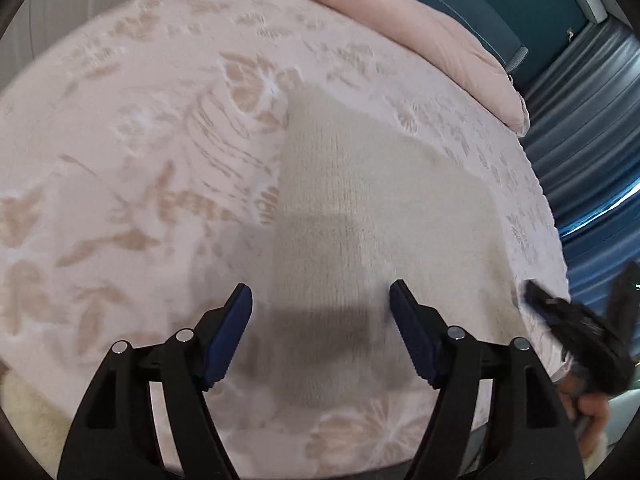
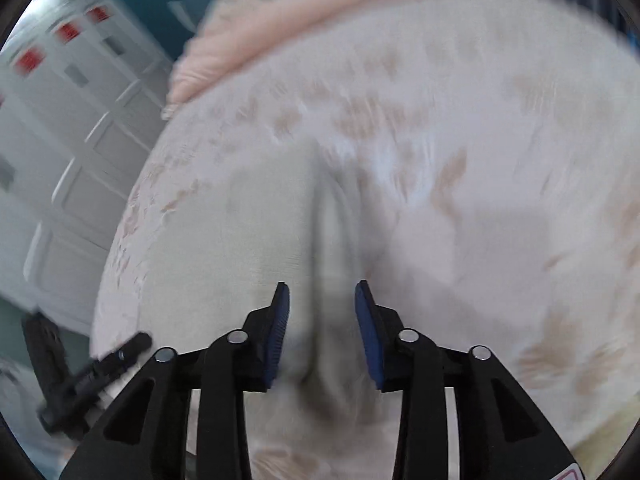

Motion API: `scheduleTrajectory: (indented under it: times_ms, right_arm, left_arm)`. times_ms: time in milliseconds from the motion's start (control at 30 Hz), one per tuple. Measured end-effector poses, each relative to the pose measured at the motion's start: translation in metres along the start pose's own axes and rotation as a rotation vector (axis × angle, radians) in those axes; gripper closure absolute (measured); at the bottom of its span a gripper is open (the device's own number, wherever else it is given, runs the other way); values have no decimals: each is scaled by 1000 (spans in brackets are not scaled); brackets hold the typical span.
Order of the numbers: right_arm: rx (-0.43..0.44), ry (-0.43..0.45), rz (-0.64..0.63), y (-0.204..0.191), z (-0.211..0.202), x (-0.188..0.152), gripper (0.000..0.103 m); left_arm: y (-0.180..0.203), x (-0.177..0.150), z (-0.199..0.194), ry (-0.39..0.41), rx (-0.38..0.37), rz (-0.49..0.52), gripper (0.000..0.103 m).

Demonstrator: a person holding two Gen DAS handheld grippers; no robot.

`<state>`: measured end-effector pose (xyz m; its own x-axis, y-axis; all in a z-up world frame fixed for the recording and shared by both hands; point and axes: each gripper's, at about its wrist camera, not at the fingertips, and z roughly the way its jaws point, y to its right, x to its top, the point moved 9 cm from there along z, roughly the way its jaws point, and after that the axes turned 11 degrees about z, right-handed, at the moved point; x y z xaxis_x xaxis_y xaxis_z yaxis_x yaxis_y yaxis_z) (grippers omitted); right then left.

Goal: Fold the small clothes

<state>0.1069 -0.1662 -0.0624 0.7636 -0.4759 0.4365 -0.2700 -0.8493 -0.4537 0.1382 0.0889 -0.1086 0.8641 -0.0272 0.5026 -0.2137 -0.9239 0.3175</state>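
Observation:
A small cream knitted garment (image 1: 360,208) lies flat on a pink floral bedspread (image 1: 140,160). My left gripper (image 1: 320,296) is open and empty, its blue pads either side of the garment's near left part. In the right wrist view the garment (image 2: 260,232) lies below with a raised fold ridge running down its right edge. My right gripper (image 2: 322,292) is open and empty, just above that ridge. The right gripper also shows blurred at the bed's right edge in the left wrist view (image 1: 572,320). The left gripper shows at lower left in the right wrist view (image 2: 92,372).
A pink duvet (image 1: 420,28) is bunched at the bed's far end. Dark blue pleated curtains (image 1: 588,120) hang to the right of the bed. A white panelled wardrobe (image 2: 60,140) stands to the left in the right wrist view.

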Motion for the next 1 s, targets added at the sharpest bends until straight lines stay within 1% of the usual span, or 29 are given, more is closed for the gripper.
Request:
scheduleTrajectory:
  times_ms: [33,67,100,133,167,200,233,267,300,333,367,400,433,467,500,533,567,600,633,700,733,767,833,900,967,1000]
  right_arm:
    - [8,-10,-31,-7,-3,-7,75]
    - [8,-37,-66,-11,2,-16,80]
    - [-12,-66,-107,-12,11,-28,85]
    - [-102,-96,-170,0,32,-42,98]
    - [-169,-109,-188,15,47,-48,98]
    - [-184,-108,-155,33,56,-52,98]
    - [-154,-102,-74,46,54,-49,98]
    - [-109,-110,3,48,48,-43,97]
    - [-86,-107,34,47,41,-40,96]
    - [-42,-81,45,35,25,-35,96]
    - [-15,-66,27,24,17,-34,98]
    - [7,-63,3,12,11,-34,98]
    - [29,-77,-35,1,11,-38,98]
    - [-2,-97,-91,-2,22,-44,99]
    - [-79,-120,-135,7,40,-51,99]
    - [-130,-145,-146,19,53,-57,103]
    - [-123,-158,-112,27,58,-60,103]
    - [-93,-141,-62,31,53,-58,103]
    - [-80,-118,-25,30,38,-56,103]
    - [-96,-68,-45,22,13,-58,103]
    - [-110,-29,-75,17,-4,-60,100]
    - [-122,-7,-85,15,-12,-62,95]
    - [-149,38,-111,11,-30,-72,91]
    - [-207,90,-117,10,-44,-84,81]
    - [-238,134,-90,10,-52,-89,50]
    - [-240,155,-74,11,-56,-93,46]
  left_arm:
    - [-1,1,-9,20,28,30,30]
    - [2,-1,-16,29,73,69,24]
    - [3,-4,-16,17,96,88,24]
    - [7,-9,-15,-2,113,106,24]
    - [7,-13,-12,-18,127,123,24]
    - [8,-21,-5,-48,173,152,24]
    - [5,-26,1,-69,200,171,22]
    - [1,-33,5,-94,220,196,22]
    - [-1,-39,9,-105,242,211,22]
    - [-4,-42,8,-101,260,218,22]
    - [-4,-44,3,-92,280,229,22]
    - [-4,-44,3,-91,290,231,22]
    - [-6,-43,5,-92,295,227,21]
    - [-6,-42,6,-93,300,216,20]
    - [-6,-41,7,-93,309,211,19]
    - [-5,-42,6,-94,320,209,18]
    - [-2,-43,3,-95,323,210,18]
    - [1,-44,-1,-96,321,214,18]
    - [4,-43,-6,-90,325,221,20]
    - [15,-43,-28,-40,352,269,18]
    - [19,-43,-34,-23,361,290,13]
    - [27,-45,-44,2,371,317,10]
    - [39,-48,-53,39,363,327,7]
    - [51,-50,-60,69,344,324,5]
    - [63,-53,-67,98,339,322,5]
    - [67,-56,-69,106,347,326,5]
